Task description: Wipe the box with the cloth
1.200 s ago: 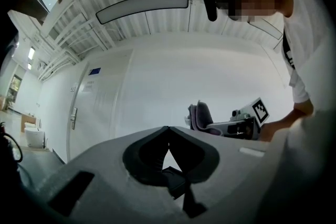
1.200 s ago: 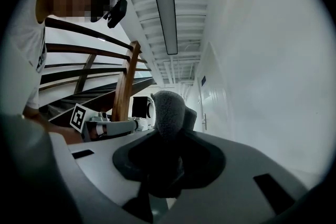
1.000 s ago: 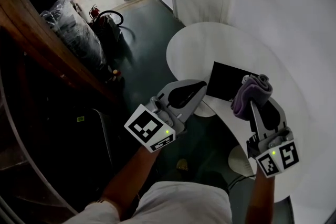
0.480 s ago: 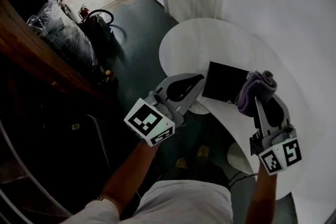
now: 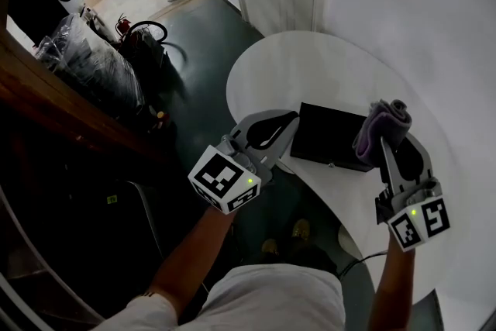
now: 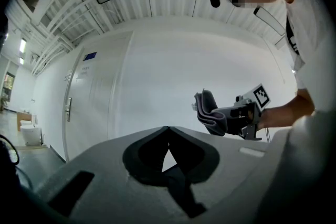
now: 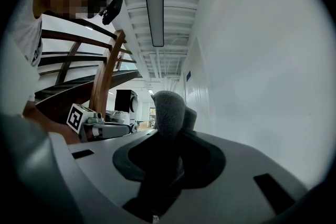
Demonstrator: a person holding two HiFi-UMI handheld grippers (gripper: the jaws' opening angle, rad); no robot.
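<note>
Both grippers have edged toward the box since a second ago, and the left gripper now has its tip just beside the box's left end, jaws pressed together with nothing between them. At the right of the frame the right gripper pinches the folded purple-grey cloth, which sits at the box's right end; whether it touches the box cannot be told. The black box lies flat on the round white surface, close to its near curved edge, at centre right of the head view. Each gripper carries a cube with black-and-white square markers. A small blue sign on the wall is too small to read. Beyond the box the surface is bare white toward the upper frame; the dark floor lies past its left edge.
</note>
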